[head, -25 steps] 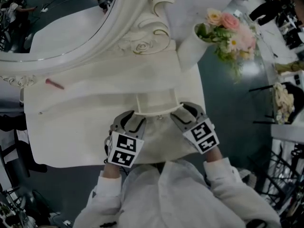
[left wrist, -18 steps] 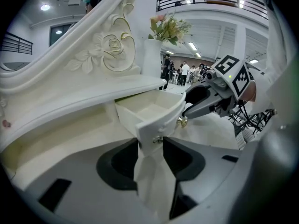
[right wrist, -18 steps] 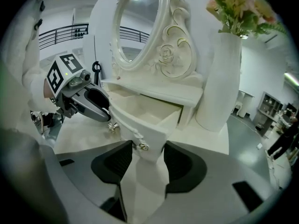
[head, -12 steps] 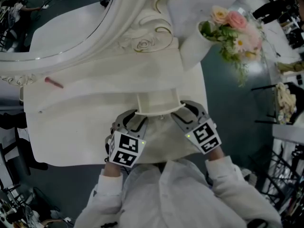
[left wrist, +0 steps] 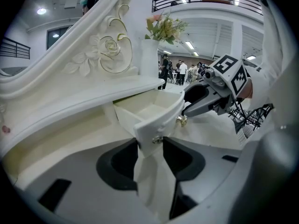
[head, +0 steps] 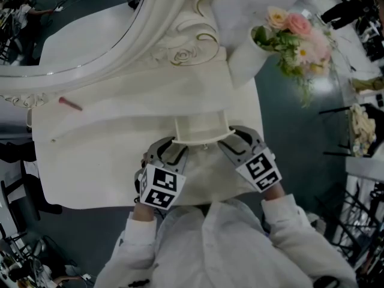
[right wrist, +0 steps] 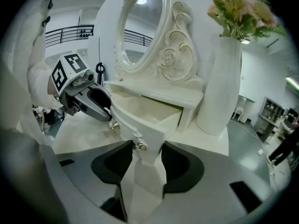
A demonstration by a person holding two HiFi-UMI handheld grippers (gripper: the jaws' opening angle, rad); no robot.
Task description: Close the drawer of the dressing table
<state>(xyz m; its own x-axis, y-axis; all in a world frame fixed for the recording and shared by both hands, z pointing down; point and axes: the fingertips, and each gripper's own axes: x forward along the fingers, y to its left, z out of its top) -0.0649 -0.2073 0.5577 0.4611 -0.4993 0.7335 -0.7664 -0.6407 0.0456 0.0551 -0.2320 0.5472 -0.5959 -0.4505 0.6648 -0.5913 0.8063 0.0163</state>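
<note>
- The left gripper point(left wrist: 150, 146) has its jaws set wide around the left end of the drawer point(head: 201, 126) front. The pads seem to pinch the panel, though actual contact is hard to confirm from this angle.
- The right gripper point(right wrist: 142, 149) is set the same way on the right end, with a small brass knob point(right wrist: 140, 146) just beside its left jaw.
- The drawer stands pulled out from under the table point(head: 132, 101), its inside bare and its front facing the person.
- Further out, a mirror point(head: 72, 29) rises at the table's back, a vase point(head: 240, 65) of flowers point(head: 294, 38) stands at its right end, and a small pink thing point(head: 69, 105) lies at its left.
- The step in hand looks like the start of the push: both ends are taken and the drawer is not yet in.
- The next move calls for an even shove from both hands toward the mirror, so the drawer runs straight and does not jam.
- The jaws behind the front would likely have to let go before the panel meets the table.
</note>
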